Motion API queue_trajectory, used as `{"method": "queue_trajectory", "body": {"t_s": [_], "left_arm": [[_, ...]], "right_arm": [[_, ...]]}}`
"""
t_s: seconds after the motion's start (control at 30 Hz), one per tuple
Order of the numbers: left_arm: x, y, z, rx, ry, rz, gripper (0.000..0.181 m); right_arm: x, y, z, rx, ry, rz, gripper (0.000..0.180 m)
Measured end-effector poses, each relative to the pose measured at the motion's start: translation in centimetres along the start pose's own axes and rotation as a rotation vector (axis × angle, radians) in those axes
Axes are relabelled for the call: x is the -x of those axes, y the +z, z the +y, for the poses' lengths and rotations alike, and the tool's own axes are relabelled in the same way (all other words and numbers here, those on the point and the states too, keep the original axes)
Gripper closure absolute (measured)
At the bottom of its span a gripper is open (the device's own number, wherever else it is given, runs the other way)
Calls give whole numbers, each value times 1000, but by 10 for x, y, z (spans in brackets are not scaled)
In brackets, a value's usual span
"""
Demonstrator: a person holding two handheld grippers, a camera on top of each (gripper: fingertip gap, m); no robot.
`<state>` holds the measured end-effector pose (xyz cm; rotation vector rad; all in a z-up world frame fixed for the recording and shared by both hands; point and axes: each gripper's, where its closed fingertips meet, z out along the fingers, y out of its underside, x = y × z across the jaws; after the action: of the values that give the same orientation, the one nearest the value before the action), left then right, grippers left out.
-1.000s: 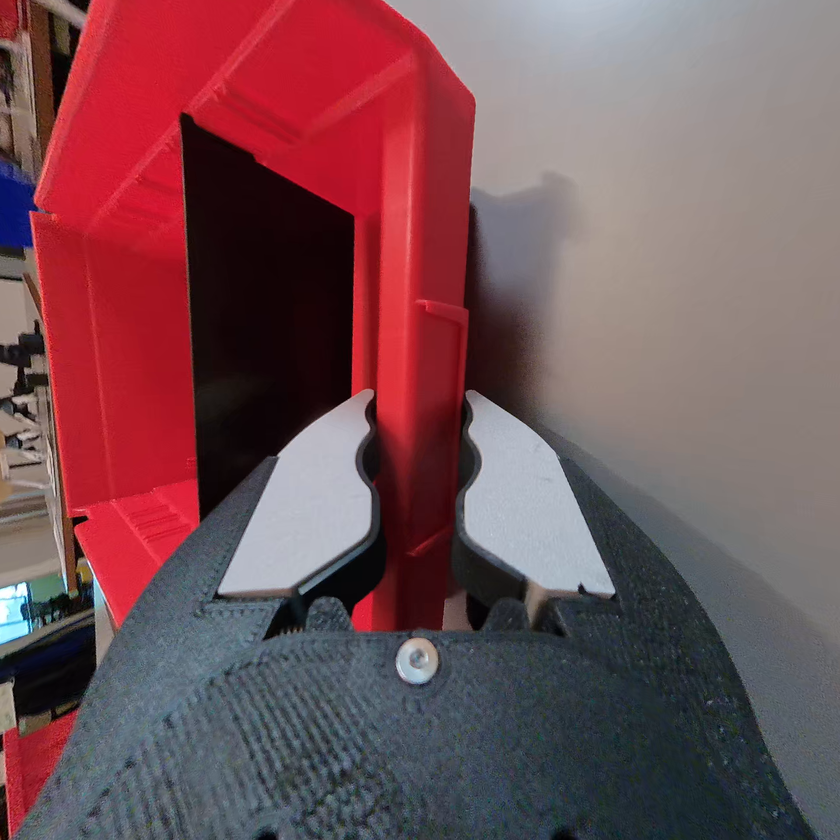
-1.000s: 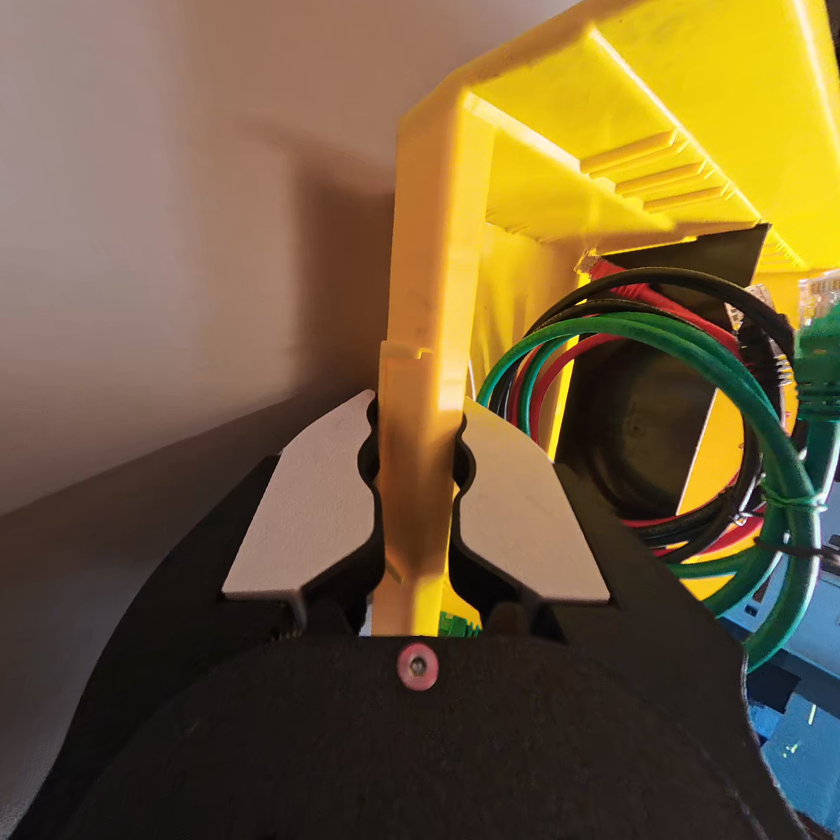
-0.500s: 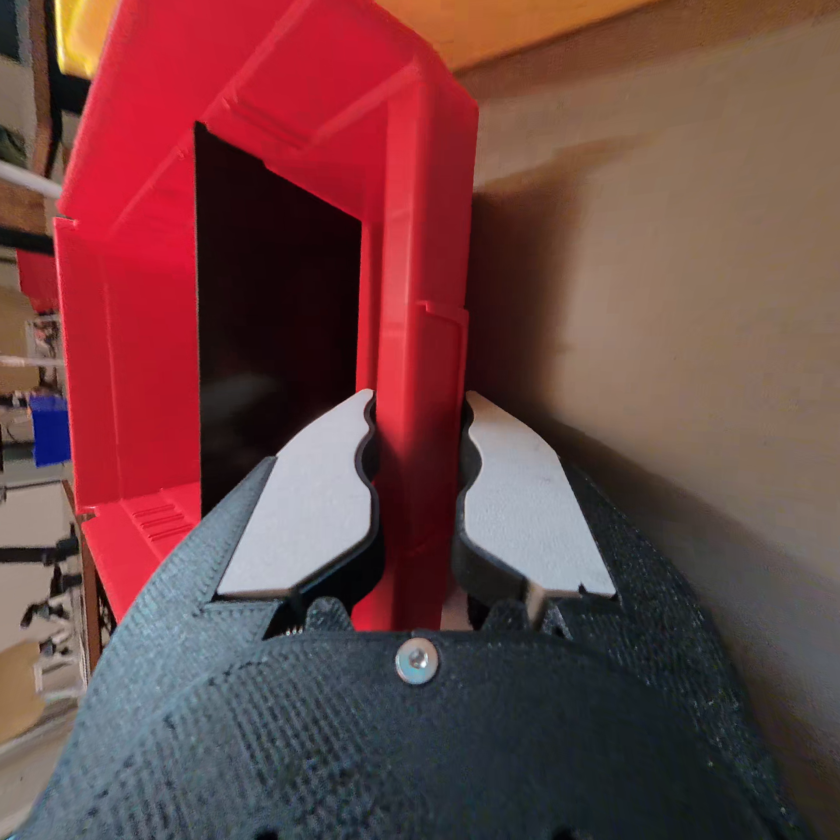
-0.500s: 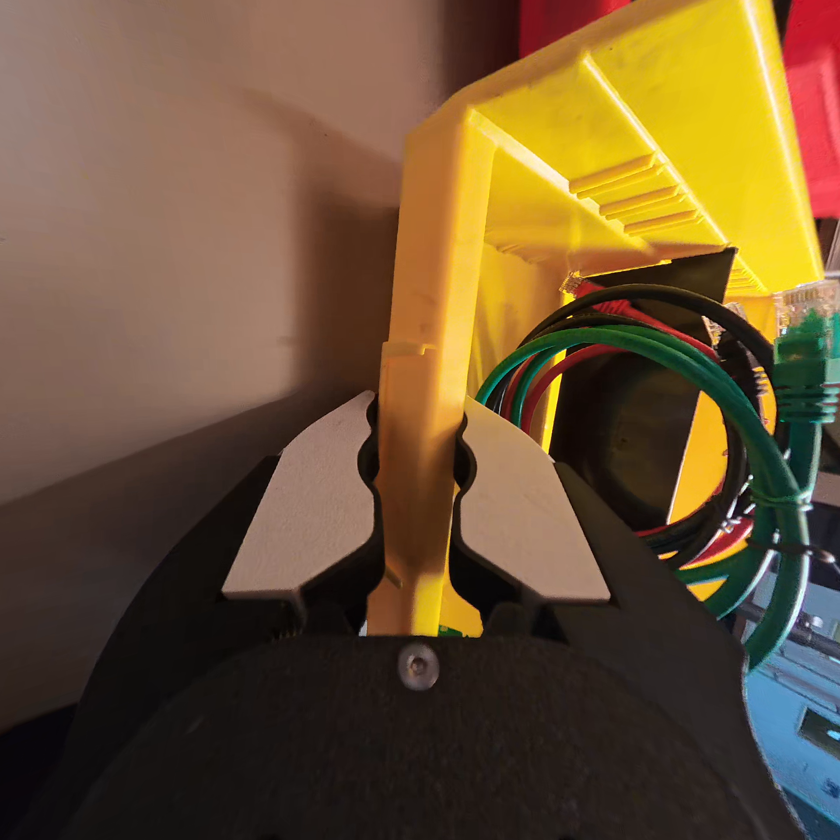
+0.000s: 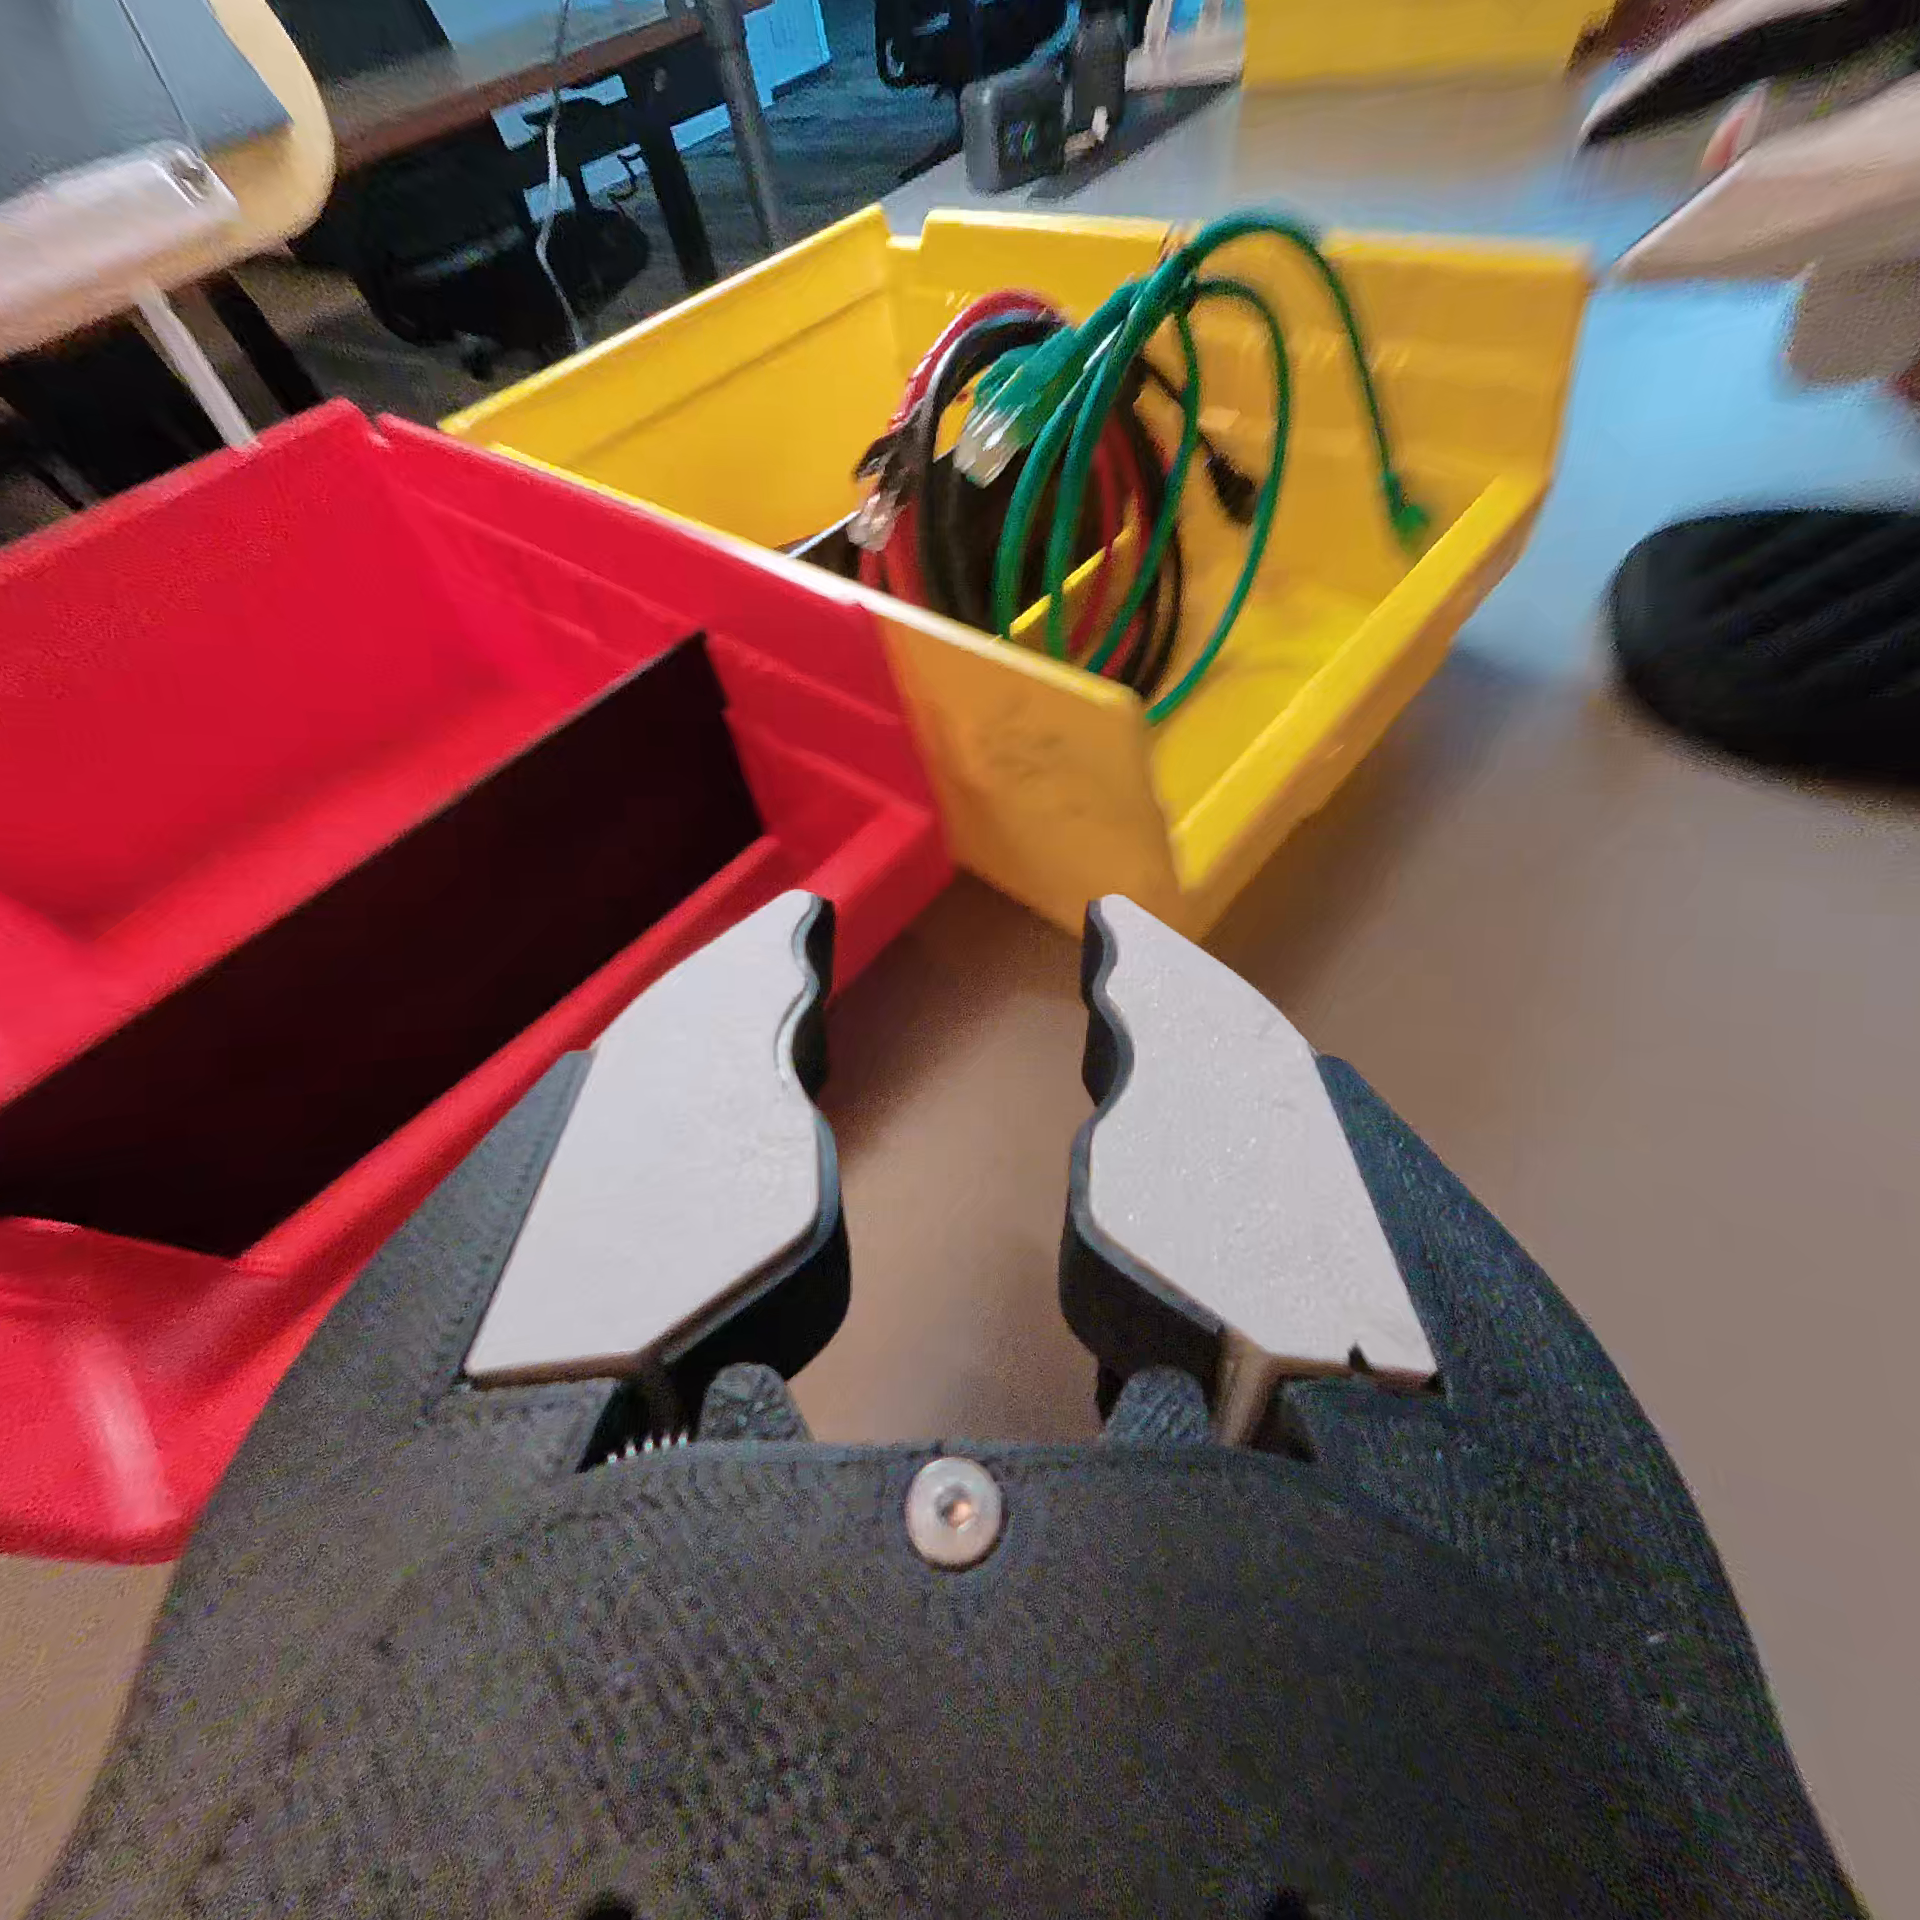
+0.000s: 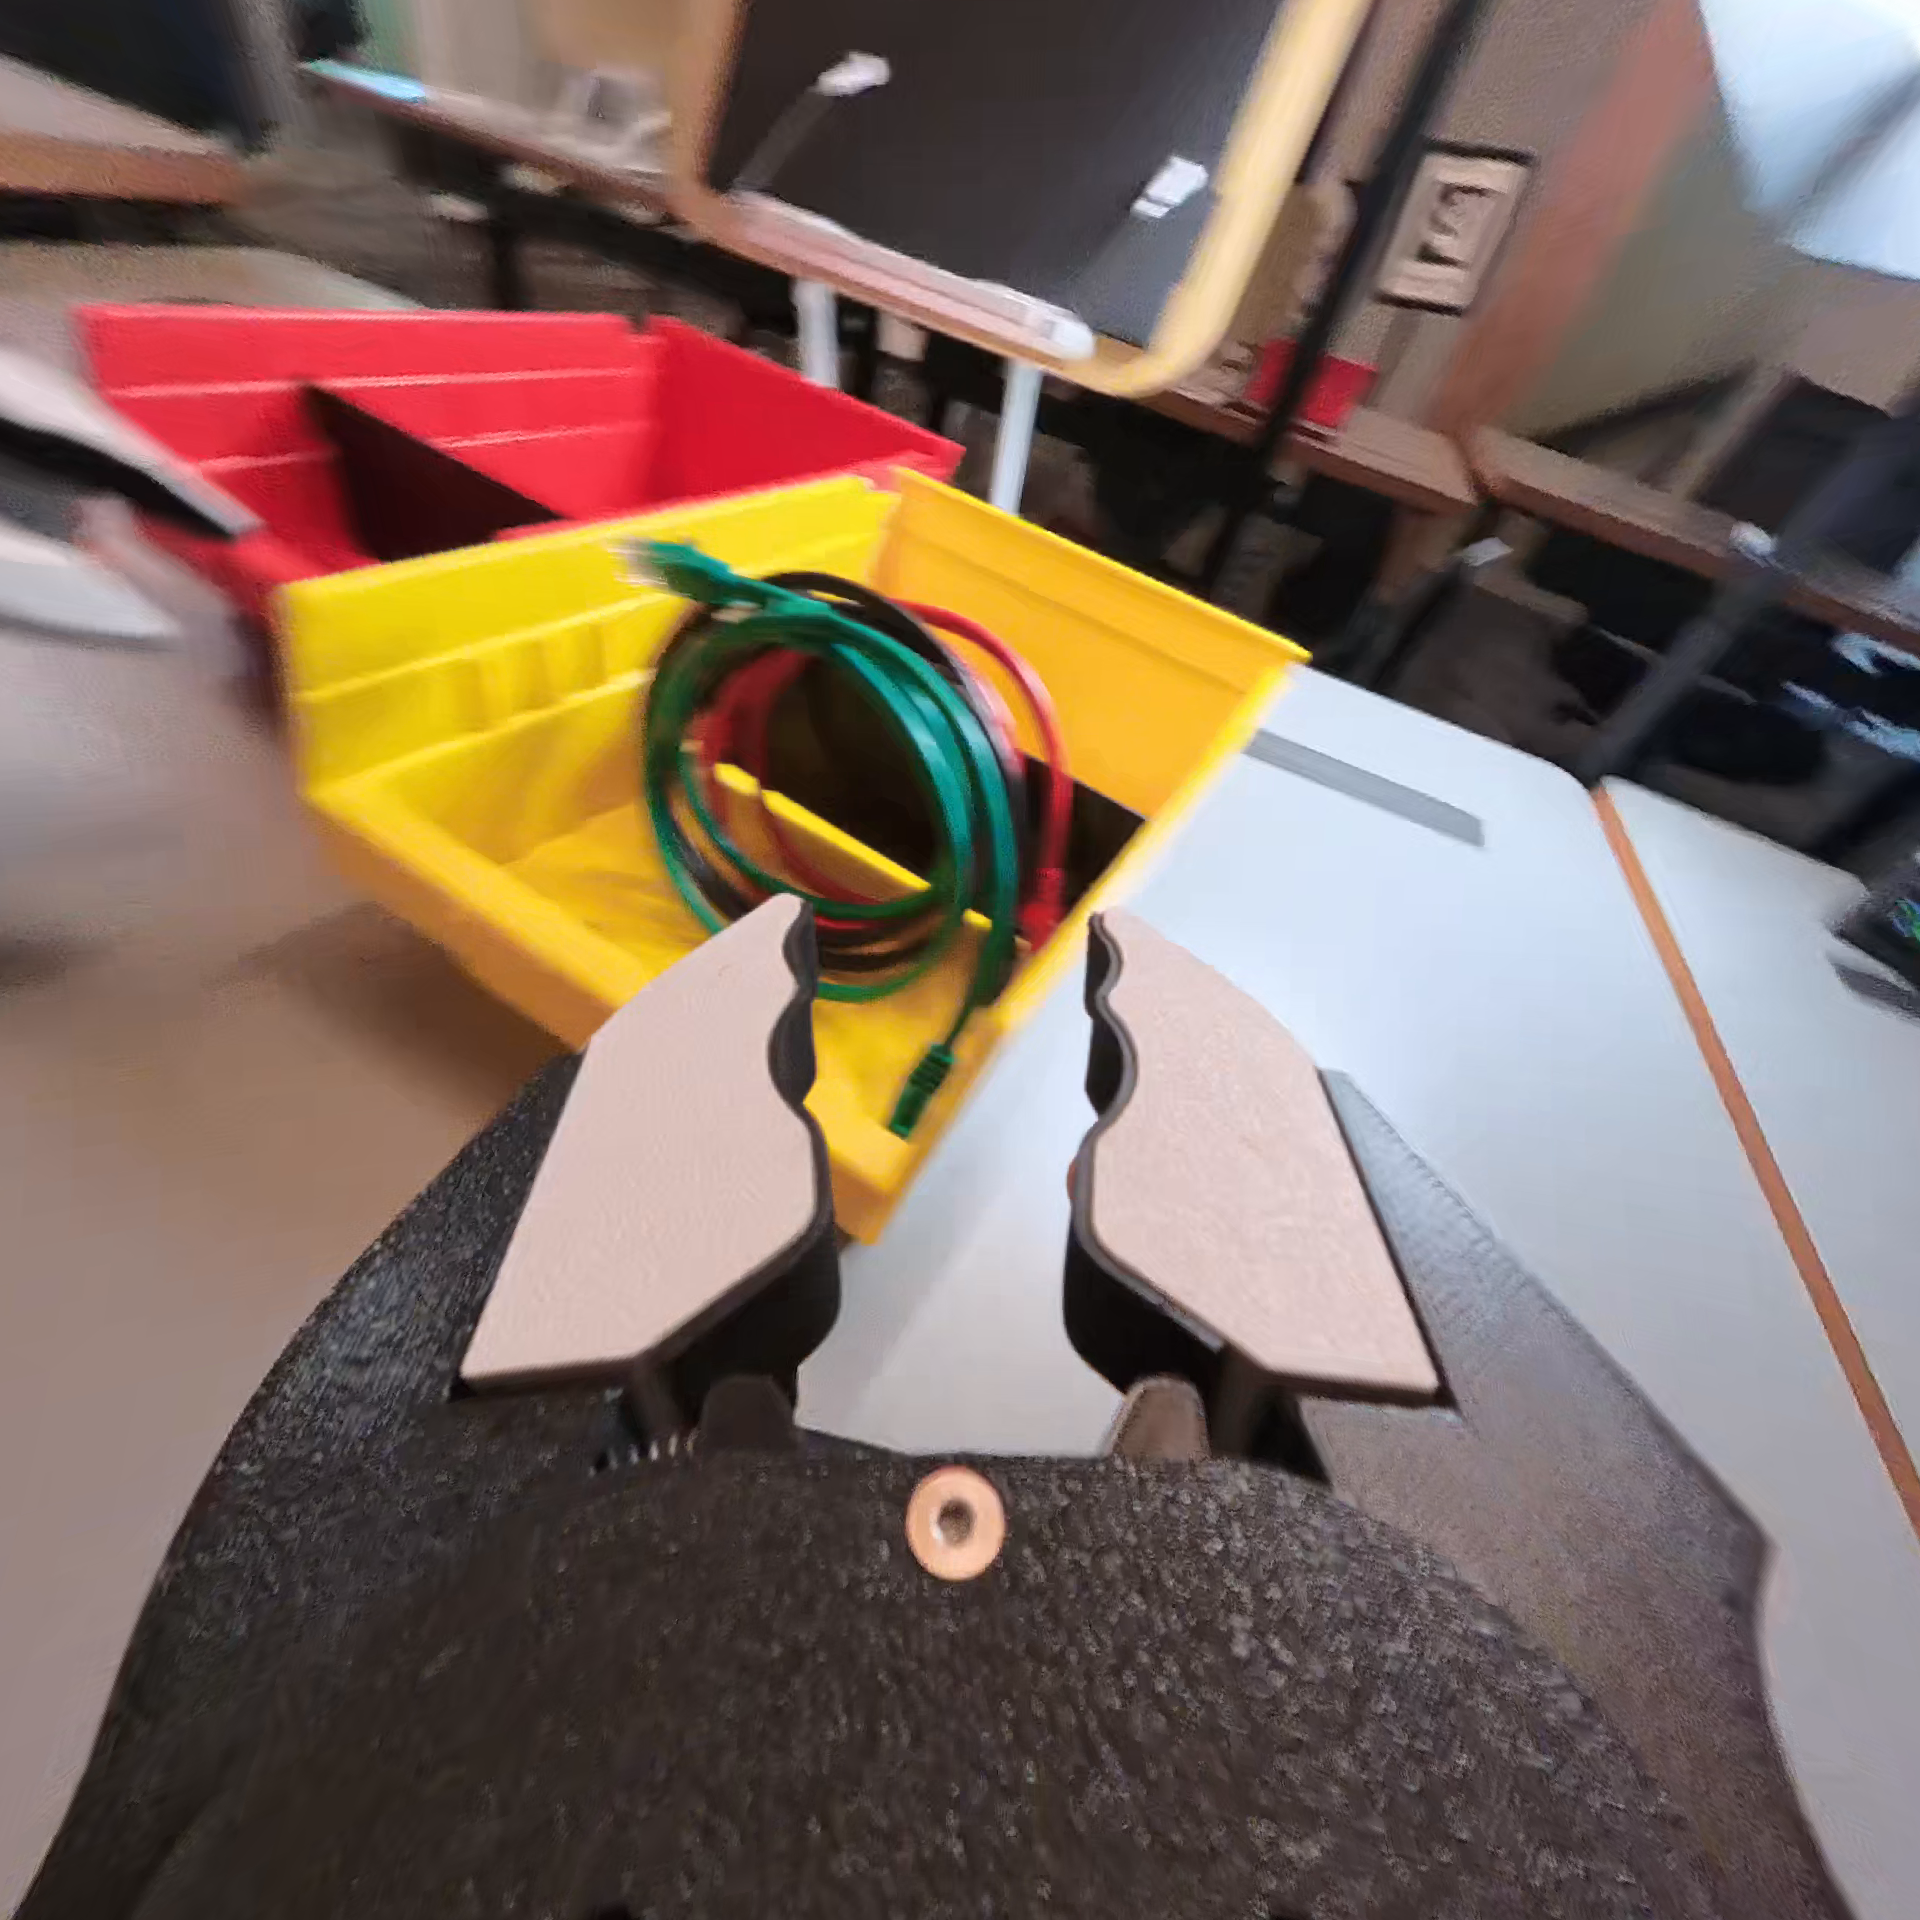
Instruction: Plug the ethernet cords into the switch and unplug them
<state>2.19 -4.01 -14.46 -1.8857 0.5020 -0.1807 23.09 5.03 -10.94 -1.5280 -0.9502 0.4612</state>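
The left gripper (image 5: pixel 956 935) hovered low over the beige table (image 5: pixel 1558 1039), pointed forward and a little downward, its pale flat fingers (image 5: pixel 675 1143) spread wide with only bare table between them. Its jaws were released and held nothing; the left finger lay just beside the near rim of the red plastic storage bin (image 5: pixel 260 623), though whether it touched could not be told. The right gripper (image 6: pixel 945 935) was likewise angled down toward the table, its jaws released and empty, the gap between them framing the near corner of the yellow plastic storage bin (image 6: pixel 468 665).

The coiled ethernet cords (image 5: pixel 1091 499), green, red and black, sat in the yellow bin, leaning against a dark divider panel, with one green plug end (image 6: pixel 920 1081) hanging down toward the bin's front corner. The two bins stood side by side, touching or nearly so.

The left wrist view alone showed the black divider panel inside the red bin (image 5: pixel 395 914) from close up, and the other gripper's dark body (image 5: pixel 1766 644) at the right edge. The right wrist view alone showed the table's orange-edged far side (image 6: pixel 1714 1039) and wooden desks (image 6: pixel 1351 436) behind. The switch could not be made out in either view.
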Motion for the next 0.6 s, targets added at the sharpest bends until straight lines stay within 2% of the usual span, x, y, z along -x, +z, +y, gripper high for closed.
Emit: {"method": "queue_trajectory", "body": {"t_s": [0.13,0.23,0.4,0.47,0.6], "left_arm": [[-19,11,-11,-94,-224,-58,133],[-22,31,-15,-140,-327,-106,133],[-21,60,-10,-76,-355,-148,141],[-17,65,-7,-55,-340,-177,149],[-15,72,-8,-65,-345,-206,151]], "right_arm": [[-15,13,33,80,183,42,118],[-18,26,45,141,215,68,119],[-15,45,52,206,279,62,127],[-16,48,50,197,299,60,130],[-13,49,53,213,283,66,141]]}}
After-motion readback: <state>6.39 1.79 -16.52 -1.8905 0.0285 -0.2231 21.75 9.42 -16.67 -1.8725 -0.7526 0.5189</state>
